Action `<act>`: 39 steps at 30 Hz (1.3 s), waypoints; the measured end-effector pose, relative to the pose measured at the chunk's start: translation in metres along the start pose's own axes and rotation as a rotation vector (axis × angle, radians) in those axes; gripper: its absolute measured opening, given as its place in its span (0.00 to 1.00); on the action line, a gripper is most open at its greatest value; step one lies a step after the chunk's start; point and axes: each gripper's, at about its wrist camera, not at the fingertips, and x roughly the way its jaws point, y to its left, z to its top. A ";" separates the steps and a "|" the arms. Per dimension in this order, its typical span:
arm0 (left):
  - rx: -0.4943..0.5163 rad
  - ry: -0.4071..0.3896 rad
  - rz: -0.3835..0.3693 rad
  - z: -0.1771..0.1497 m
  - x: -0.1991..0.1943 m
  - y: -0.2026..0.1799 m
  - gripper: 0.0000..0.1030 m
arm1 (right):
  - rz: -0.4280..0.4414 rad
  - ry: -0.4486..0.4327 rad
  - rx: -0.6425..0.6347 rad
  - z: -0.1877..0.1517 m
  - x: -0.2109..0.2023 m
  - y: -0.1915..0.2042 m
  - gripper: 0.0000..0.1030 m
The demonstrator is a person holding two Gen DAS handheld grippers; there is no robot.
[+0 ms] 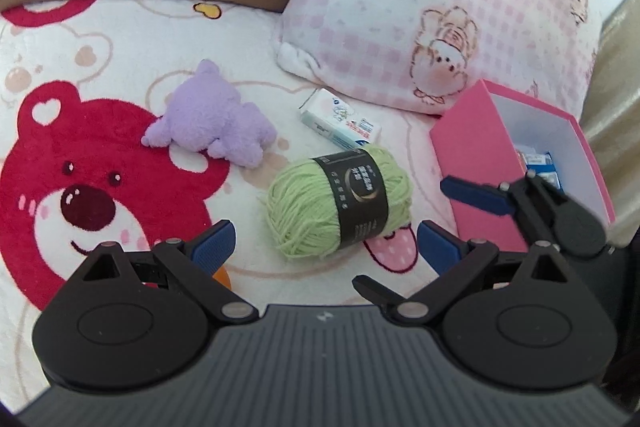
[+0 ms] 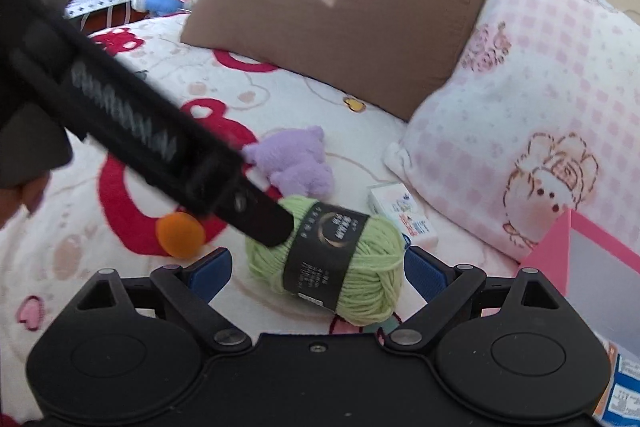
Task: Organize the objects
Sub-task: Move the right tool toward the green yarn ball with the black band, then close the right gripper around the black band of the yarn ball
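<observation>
Two pillows, one brown (image 2: 340,11) and one pink-checked (image 1: 432,11), back a bear-print blanket (image 1: 80,155) where small things lie scattered for sorting. To the right stands an open pink box (image 1: 496,163) with what seem to be blue-and-white packets inside, though its depth is poorly shown. A purple plush bear (image 1: 212,119) lies face down near the middle, a green yarn skein (image 1: 340,203) with a dark band just in front of it, a small white carton (image 1: 340,121) beside the pink pillow, and an orange ball (image 2: 180,233) off to the left. The left gripper (image 1: 324,245) hangs above the skein, jaws spread wide and empty; the right gripper (image 2: 316,273) is equally wide, its blue pads flanking the yarn without touching. A clean pick likely means lowering the right gripper squarely over the banded waist, closing gently so the soft wool does not squash or roll. The left gripper crosses close over the skein and the box wall rises near the right pad; open blanket lies to the left and front.
</observation>
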 end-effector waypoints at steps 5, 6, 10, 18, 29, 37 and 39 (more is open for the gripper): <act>0.035 -0.032 0.024 0.001 0.005 0.002 0.96 | -0.015 0.020 0.065 -0.016 0.020 -0.008 0.92; 0.047 -0.035 0.037 0.001 0.007 0.002 0.96 | -0.019 0.022 0.060 -0.017 0.022 -0.007 0.92; 0.060 -0.032 0.056 0.002 0.015 0.003 0.96 | -0.036 -0.011 0.041 -0.020 0.027 -0.003 0.92; 0.028 -0.014 0.020 0.002 0.030 0.008 0.95 | -0.060 -0.018 -0.007 -0.033 0.038 0.004 0.92; 0.033 -0.036 -0.058 0.005 0.047 0.000 0.92 | -0.023 -0.011 0.143 -0.043 0.051 -0.015 0.92; -0.014 -0.047 -0.156 0.003 0.043 -0.001 0.91 | 0.059 -0.040 0.139 -0.037 0.035 -0.010 0.93; -0.048 -0.030 -0.175 0.003 0.045 0.001 0.91 | 0.057 -0.025 0.143 -0.040 0.040 -0.012 0.93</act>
